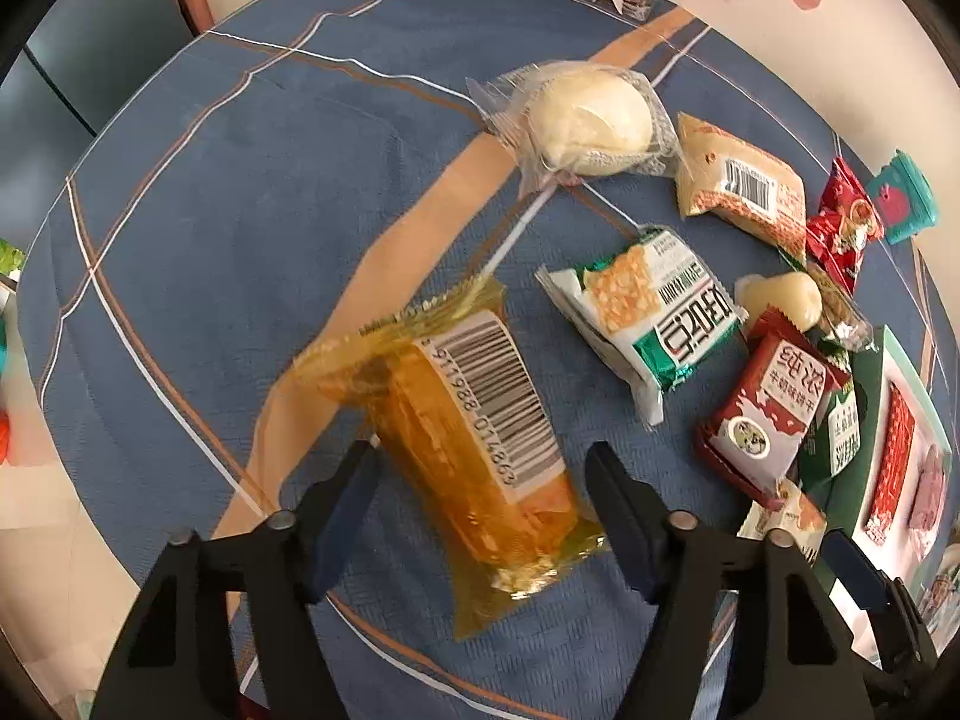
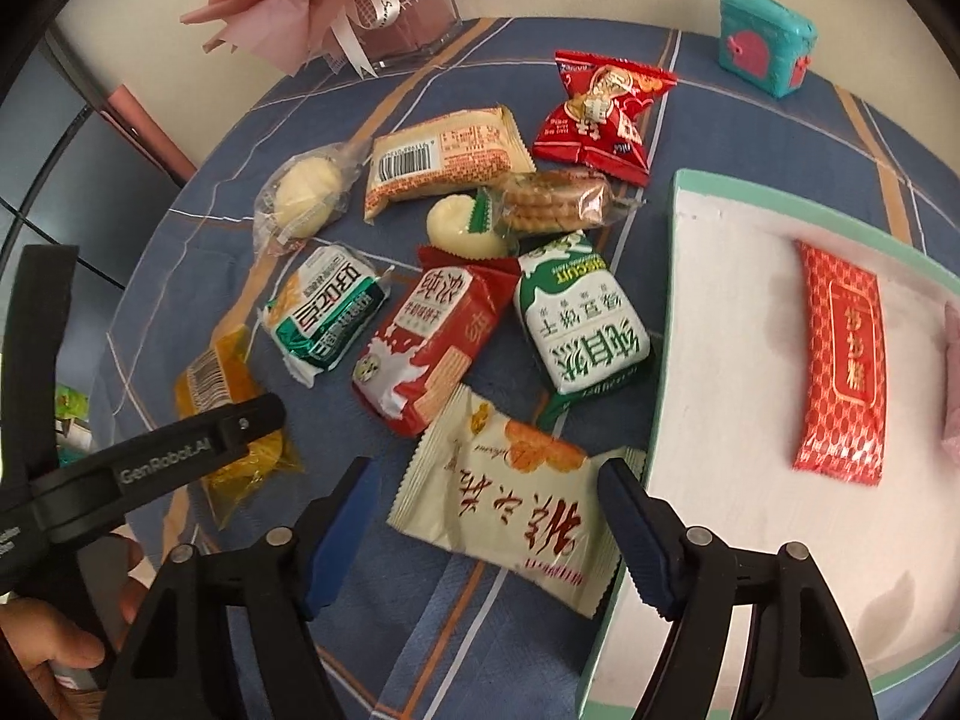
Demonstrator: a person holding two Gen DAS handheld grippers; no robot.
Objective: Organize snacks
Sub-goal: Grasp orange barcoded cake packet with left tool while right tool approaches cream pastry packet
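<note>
My left gripper [image 1: 480, 474] is open, its fingers on either side of an orange-yellow snack packet [image 1: 456, 438] with a barcode lying on the blue cloth; that packet also shows in the right wrist view [image 2: 228, 414]. My right gripper [image 2: 483, 486] is open around a cream packet with red characters [image 2: 510, 504], which rests partly against the rim of a white tray [image 2: 678, 324]. A red packet [image 2: 840, 360] lies in the tray. Several more snacks lie in a loose pile, among them a red milk-biscuit pack [image 2: 426, 342] and a green-white pack [image 2: 576, 318].
A wrapped white bun [image 1: 588, 120] and a beige pack [image 1: 744, 186] lie farther out. A teal box [image 2: 765, 42] and a glass vase with pink flowers [image 2: 384, 18] stand at the table's back. The left gripper's arm [image 2: 150, 462] crosses the right view's left side.
</note>
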